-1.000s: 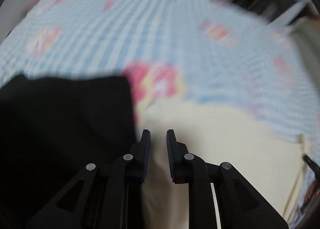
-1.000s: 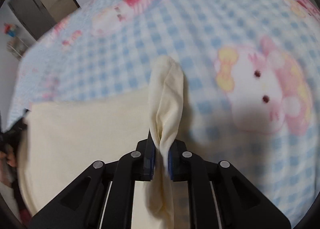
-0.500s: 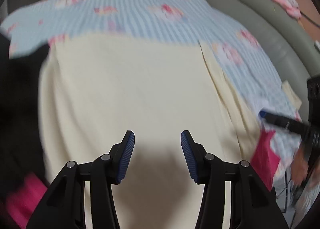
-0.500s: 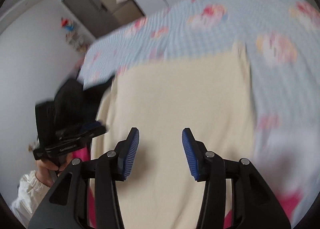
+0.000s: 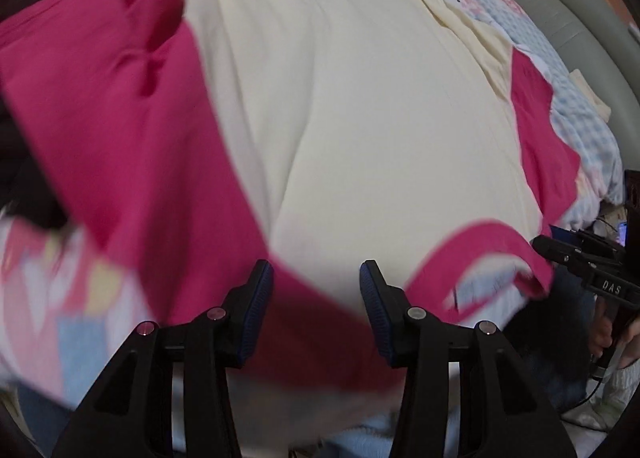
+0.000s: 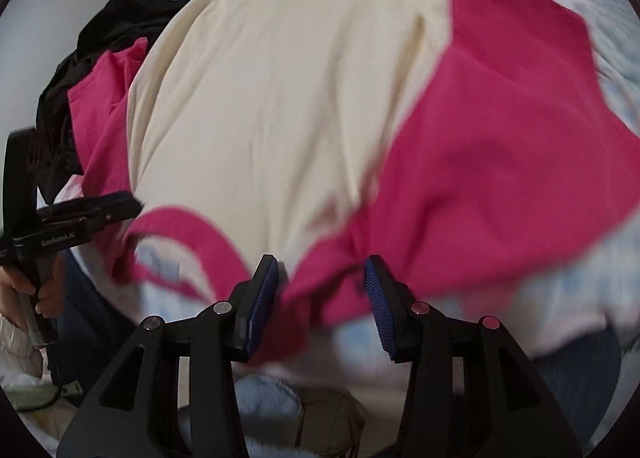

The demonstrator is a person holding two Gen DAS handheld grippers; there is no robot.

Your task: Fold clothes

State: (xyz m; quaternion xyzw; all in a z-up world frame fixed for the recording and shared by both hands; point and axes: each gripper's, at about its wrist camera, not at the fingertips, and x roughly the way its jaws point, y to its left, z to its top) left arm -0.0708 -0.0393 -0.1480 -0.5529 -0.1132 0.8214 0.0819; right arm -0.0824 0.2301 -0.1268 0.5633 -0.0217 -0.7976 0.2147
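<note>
You've pulled both grippers back from the far end to the bed's near edge. Your left gripper (image 5: 316,278) is closing, your right gripper (image 6: 320,274) half-open, seemingly empty over the magenta-sleeved cream cotton shirt (image 5: 380,118) lying flat on the blue checked bedsheet (image 5: 588,130).

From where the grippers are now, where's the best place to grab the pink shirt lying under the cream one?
Probably the pink shirt's near hem, with one gripper at each corner, coming down from the near bed edge. That edge lies bare beside the cream shirt, and both the right gripper and the left gripper are already over it with fingers apart and nothing held.
</note>
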